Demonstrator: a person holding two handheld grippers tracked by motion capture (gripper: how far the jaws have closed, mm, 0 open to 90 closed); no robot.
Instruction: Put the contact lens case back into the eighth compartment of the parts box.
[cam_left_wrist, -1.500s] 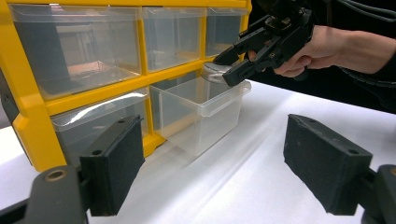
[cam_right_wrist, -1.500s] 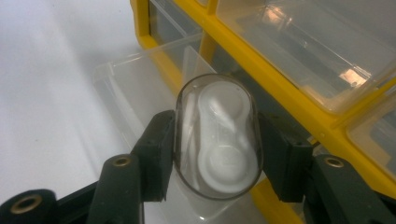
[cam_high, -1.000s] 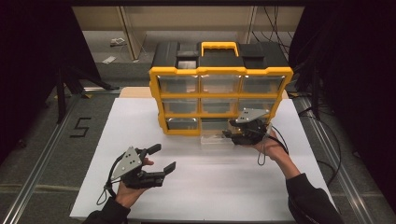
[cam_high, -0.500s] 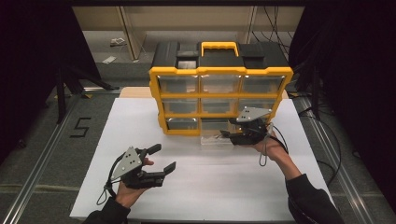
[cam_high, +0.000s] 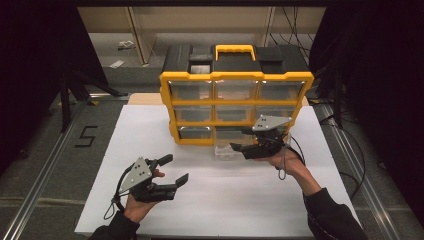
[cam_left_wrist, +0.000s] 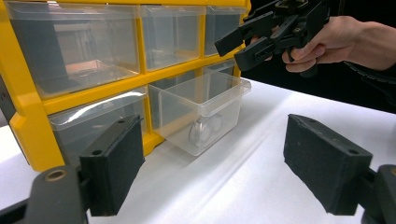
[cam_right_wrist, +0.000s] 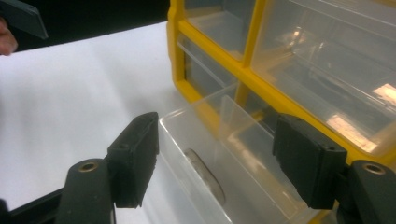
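Observation:
A yellow organizer cabinet (cam_high: 235, 80) with clear drawers stands on the white table sheet (cam_high: 225, 190). Its bottom middle drawer (cam_high: 226, 151) is pulled out onto the sheet. In the left gripper view the drawer (cam_left_wrist: 201, 109) holds a small round part (cam_left_wrist: 201, 132). The same part (cam_right_wrist: 205, 179) lies in the drawer (cam_right_wrist: 243, 186) in the right gripper view. My right gripper (cam_high: 241, 141) hovers open just above the drawer, one jaw on each side of it, touching nothing (cam_right_wrist: 222, 161). My left gripper (cam_high: 176, 168) rests open near the front left, empty (cam_left_wrist: 219, 163), pointing at the drawer.
The cabinet has a black top with a yellow handle (cam_high: 235, 50). Its other drawers are pushed in. Grey floor with a painted "5" (cam_high: 86, 136) lies left of the table. Cables (cam_high: 345, 145) trail off the right edge.
My right gripper has shifted slightly over the pulled-out drawer. My left gripper has stayed in place.

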